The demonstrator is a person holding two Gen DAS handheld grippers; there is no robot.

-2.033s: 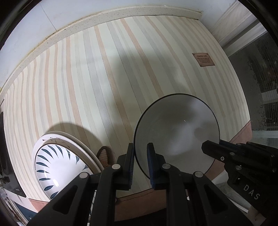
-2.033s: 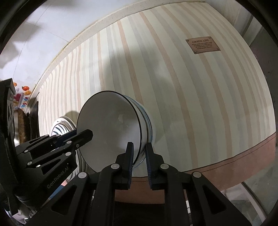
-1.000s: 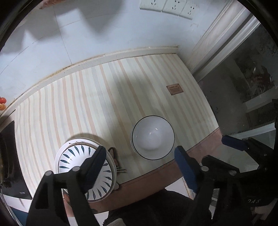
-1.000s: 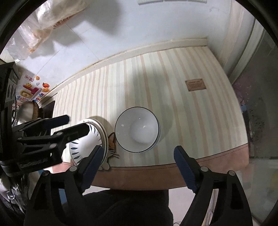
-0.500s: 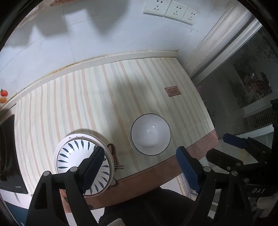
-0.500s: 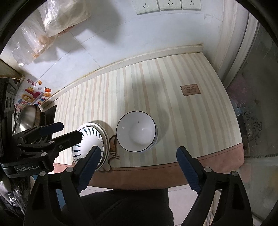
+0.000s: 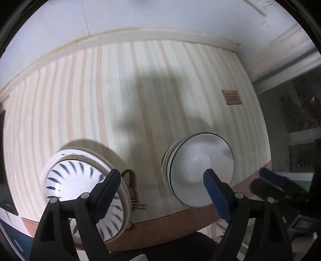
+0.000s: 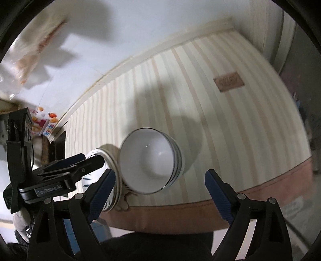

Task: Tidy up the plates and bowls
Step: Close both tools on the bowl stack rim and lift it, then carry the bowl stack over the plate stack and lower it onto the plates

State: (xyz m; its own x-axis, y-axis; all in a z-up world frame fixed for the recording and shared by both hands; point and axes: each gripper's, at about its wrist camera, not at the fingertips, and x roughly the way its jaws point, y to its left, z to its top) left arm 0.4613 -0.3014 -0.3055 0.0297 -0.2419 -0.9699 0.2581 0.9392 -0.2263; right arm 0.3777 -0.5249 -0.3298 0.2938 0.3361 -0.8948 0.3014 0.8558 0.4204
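A stack of white bowls with dark rims (image 7: pixel 198 168) (image 8: pixel 150 158) stands near the front edge of the striped mat (image 7: pixel 120 96). A stack of plates with blue leaf marks (image 7: pixel 80 184) lies to its left; in the right wrist view only its edge (image 8: pixel 112 166) shows. My left gripper (image 7: pixel 160 192) is open and empty, hovering between plates and bowls. My right gripper (image 8: pixel 160 192) is open and empty, just in front of the bowls. Each gripper shows in the other's view: the right one (image 7: pixel 274 184), the left one (image 8: pixel 66 166).
A brown label (image 7: pixel 231 97) (image 8: pixel 228 81) sits on the mat at the right. A white wall (image 7: pixel 140 16) runs behind the mat. A dark glass door (image 7: pixel 297 120) stands at the right. A brown cat-shaped print (image 7: pixel 131 186) lies between plates and bowls.
Both grippers let go of the bowl, opened wide and lifted away, then came back down closer to the mat. The bowl now rests on the stack.
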